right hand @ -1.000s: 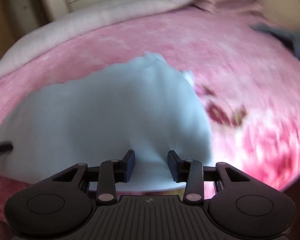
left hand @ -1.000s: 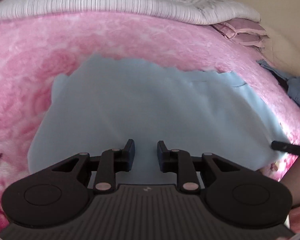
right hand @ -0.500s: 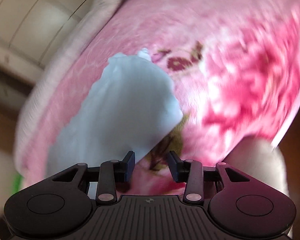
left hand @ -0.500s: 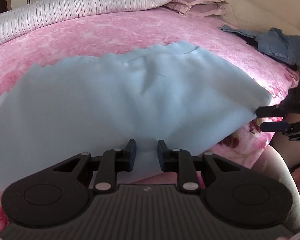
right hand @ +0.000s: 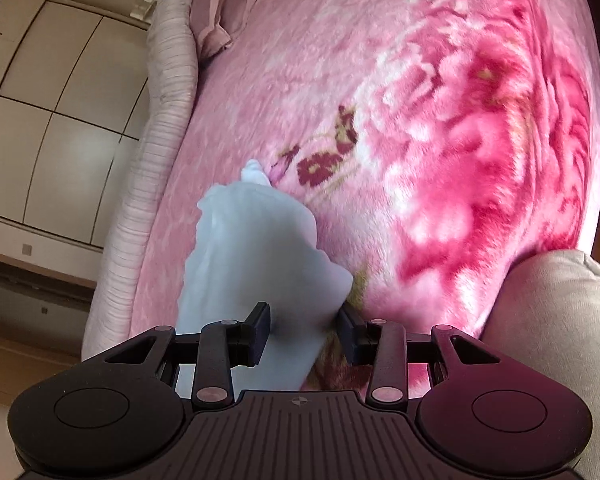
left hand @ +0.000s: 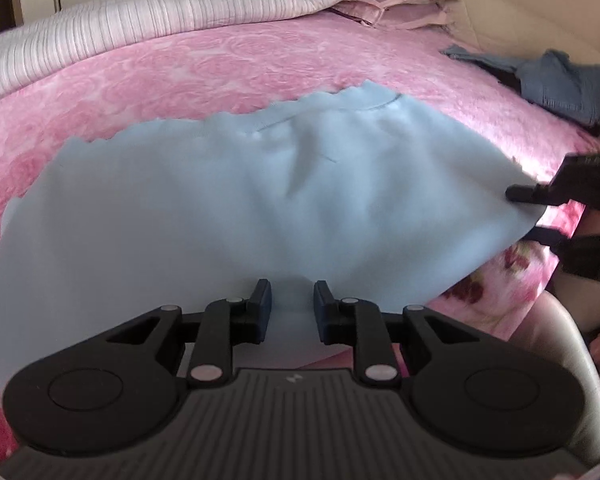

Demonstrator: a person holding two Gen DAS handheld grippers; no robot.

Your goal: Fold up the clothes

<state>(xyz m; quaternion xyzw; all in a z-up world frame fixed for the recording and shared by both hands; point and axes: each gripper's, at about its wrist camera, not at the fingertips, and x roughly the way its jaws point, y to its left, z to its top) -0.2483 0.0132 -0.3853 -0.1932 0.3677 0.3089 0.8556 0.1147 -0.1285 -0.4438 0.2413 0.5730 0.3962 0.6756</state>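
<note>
The right gripper [right hand: 302, 326] stands with jaws apart, the blue garment [right hand: 260, 264] lying between them and running toward eleven o'clock over the pink blanket [right hand: 440, 140]. A wardrobe [right hand: 56, 120] fills nine o'clock.

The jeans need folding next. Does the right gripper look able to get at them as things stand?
Probably not at once. The right gripper has the blue cloth's corner between its jaws. The jeans lie farther back on the bed, nothing between; it would have to let go first.
</note>
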